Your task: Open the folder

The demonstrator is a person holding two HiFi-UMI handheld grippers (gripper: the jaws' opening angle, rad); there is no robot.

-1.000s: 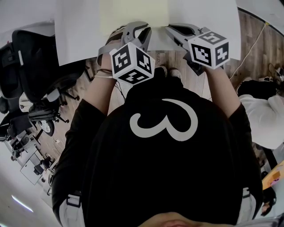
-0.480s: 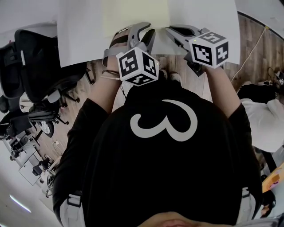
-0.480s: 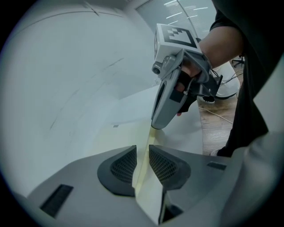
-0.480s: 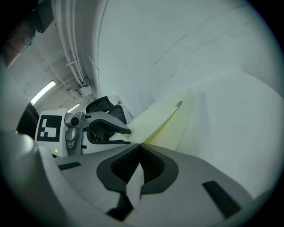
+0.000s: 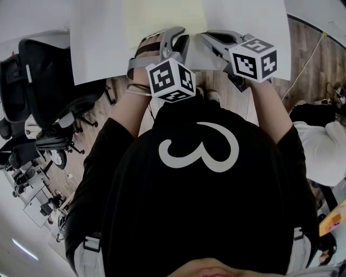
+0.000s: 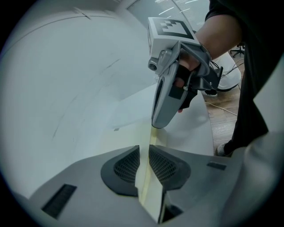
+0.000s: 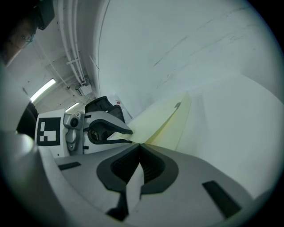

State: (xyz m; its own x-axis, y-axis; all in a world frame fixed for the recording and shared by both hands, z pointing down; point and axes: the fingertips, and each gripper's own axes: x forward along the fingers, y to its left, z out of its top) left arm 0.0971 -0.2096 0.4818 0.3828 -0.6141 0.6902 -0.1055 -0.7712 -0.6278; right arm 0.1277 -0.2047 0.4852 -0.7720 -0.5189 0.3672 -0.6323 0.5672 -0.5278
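A pale yellow folder (image 5: 162,16) lies on the white tabletop (image 5: 97,48), close to its near edge, in front of the person. The left gripper (image 6: 144,153) has a sheet of the folder standing between its fingers. They have just been opening and are slightly apart around the sheet, not pressing on it. The right gripper (image 7: 140,148), just beside the left one, has its fingers closed on the folder's edge, with a thin flap pinched between the pads. Both grippers slant downward over the tabletop's near edge.
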